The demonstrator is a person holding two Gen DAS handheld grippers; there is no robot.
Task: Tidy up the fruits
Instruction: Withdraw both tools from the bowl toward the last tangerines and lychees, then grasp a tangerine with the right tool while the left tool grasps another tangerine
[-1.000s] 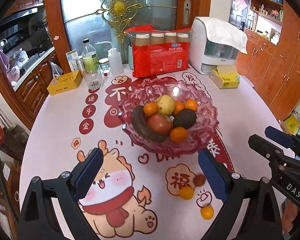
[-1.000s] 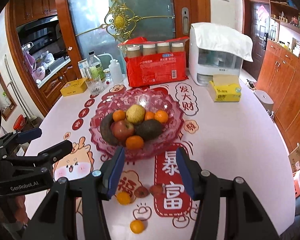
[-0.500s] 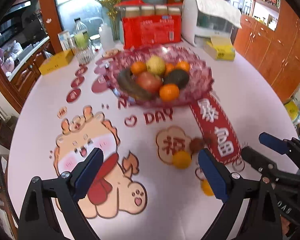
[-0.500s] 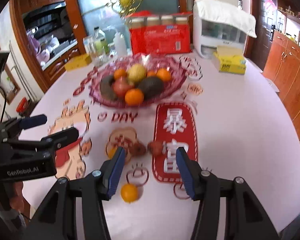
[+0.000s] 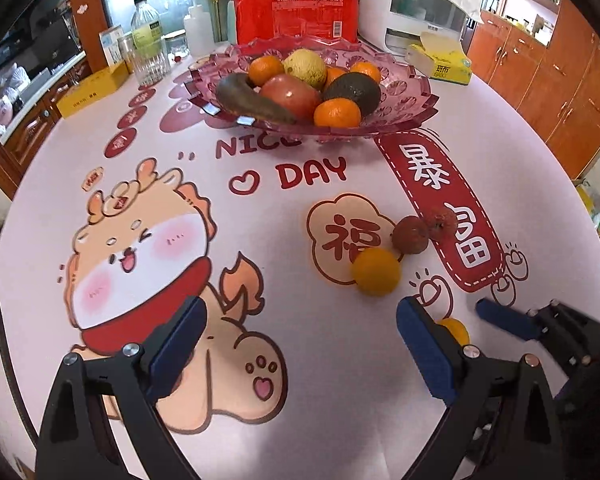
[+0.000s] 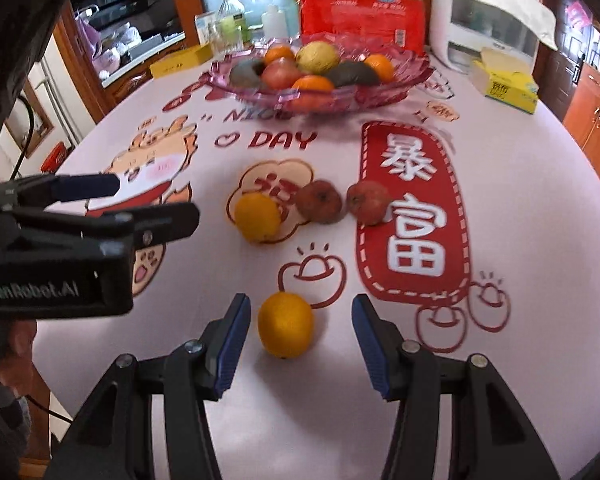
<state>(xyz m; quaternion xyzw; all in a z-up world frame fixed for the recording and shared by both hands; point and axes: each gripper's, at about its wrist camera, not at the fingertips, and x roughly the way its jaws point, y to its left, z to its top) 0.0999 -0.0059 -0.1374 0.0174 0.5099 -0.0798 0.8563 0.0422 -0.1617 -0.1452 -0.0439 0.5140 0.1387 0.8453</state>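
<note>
The right hand-held gripper (image 6: 300, 330) is low over the surface (image 6: 520, 208). Its two blue pads are open, and a small orange (image 6: 286, 325) sits between them. The pads do not touch the fruit on either side, so nothing is held yet.

The left hand-held gripper (image 5: 298, 342) is wide open too and holds nothing. It hangs over the cartoon animal on the cloth.

Three more loose fruits lie a little farther off: another orange (image 6: 257, 217) and two small brown-red fruits (image 6: 319, 202). The pink glass bowl (image 6: 400, 80) is well behind them and already has a pile of fruit in it.

The step in hand looks like picking up the near orange. To do it well, the person should keep the orange in the middle of the gap and bring the pads down to its widest part. Then the pads should close slowly and evenly. An orange is round and can roll away if one pad bumps it first. A soft squeeze is enough, since it may bruise.
</note>
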